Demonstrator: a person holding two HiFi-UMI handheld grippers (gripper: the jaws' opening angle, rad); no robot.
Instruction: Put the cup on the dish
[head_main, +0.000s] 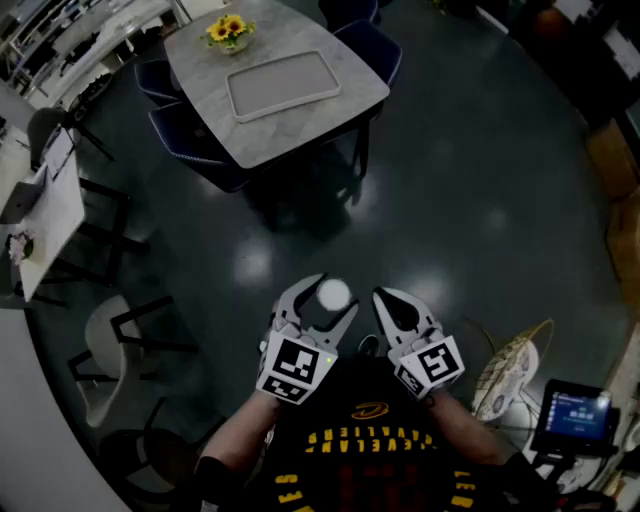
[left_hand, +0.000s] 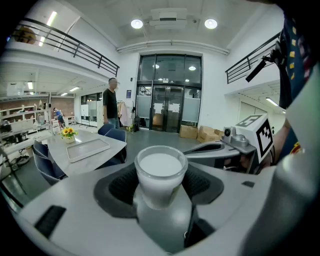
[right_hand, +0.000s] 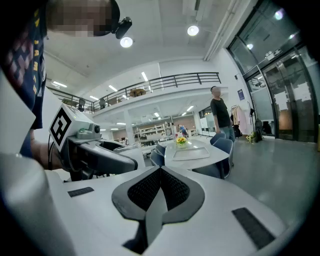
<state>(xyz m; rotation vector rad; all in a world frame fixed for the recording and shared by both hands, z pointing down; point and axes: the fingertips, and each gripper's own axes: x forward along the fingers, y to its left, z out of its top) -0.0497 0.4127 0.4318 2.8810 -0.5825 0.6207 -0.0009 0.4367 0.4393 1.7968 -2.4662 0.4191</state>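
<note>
Held cup (head_main: 333, 294) well apart from table (head_main: 300, 125)

Flowers (head_main: 229, 31) on table (head_main: 335, 105) w/ blue chairs (head_main: 190, 148); person (left_hand: 110, 102) stands beyond.

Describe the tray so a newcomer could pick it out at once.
Find the grey table with blue chairs around it. The tray lies flat at its middle. Unlike the pot of yellow flowers beside it, it is pale, rectangular and empty.

White cup (left_hand: 160, 170) upright between left tongs (left_hand: 161, 192)
</note>
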